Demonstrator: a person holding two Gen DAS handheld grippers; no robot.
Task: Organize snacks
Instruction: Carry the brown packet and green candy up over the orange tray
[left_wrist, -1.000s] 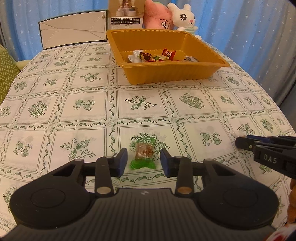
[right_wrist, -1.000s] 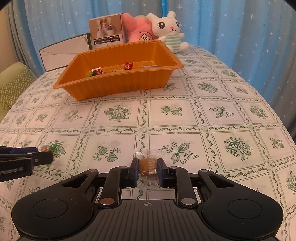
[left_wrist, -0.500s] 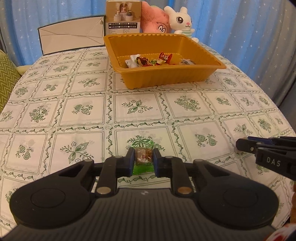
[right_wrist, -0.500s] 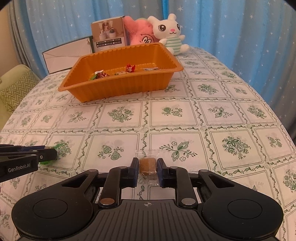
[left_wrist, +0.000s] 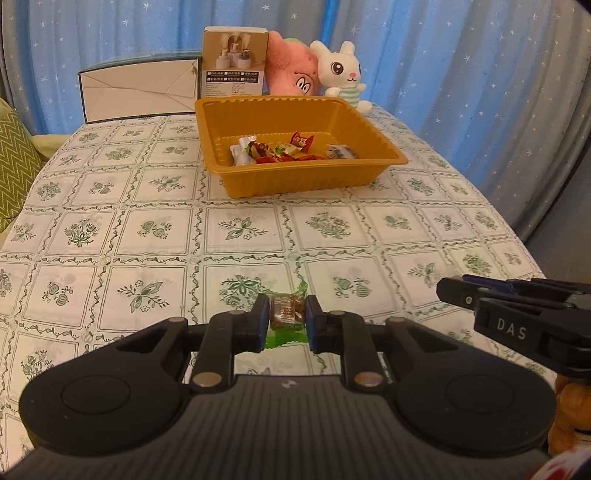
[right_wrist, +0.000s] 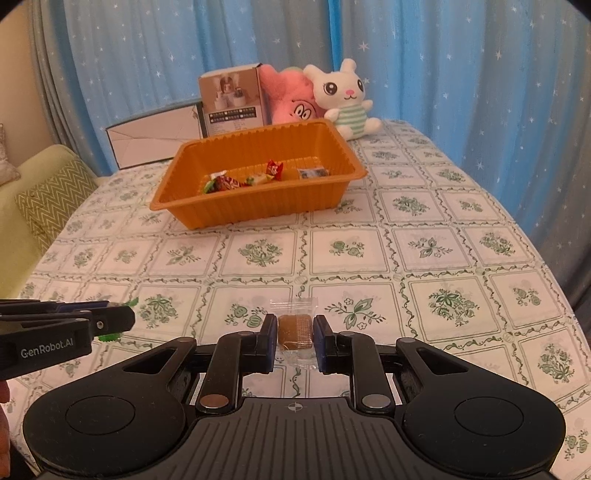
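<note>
My left gripper (left_wrist: 285, 317) is shut on a green-wrapped candy (left_wrist: 286, 314) and holds it above the tablecloth. My right gripper (right_wrist: 294, 338) is shut on a clear-wrapped brown snack (right_wrist: 294, 332), also lifted off the table. An orange tray (left_wrist: 306, 181) sits at the far middle of the table and holds several wrapped sweets (left_wrist: 275, 149). The tray also shows in the right wrist view (right_wrist: 258, 206). The right gripper shows at the right edge of the left wrist view (left_wrist: 517, 317), and the left gripper shows at the left edge of the right wrist view (right_wrist: 59, 332).
A white box (left_wrist: 138, 92), a small carton (left_wrist: 234, 64), a pink plush (left_wrist: 291, 72) and a white bunny plush (left_wrist: 341, 75) stand behind the tray. A green cushion (left_wrist: 14, 162) lies at the left. Blue curtains hang behind the table.
My left gripper closed on the green-wrapped candy and lifted it. My right gripper, shut on the brown snack throughout, has risen too; both views now look down into the tray.
</note>
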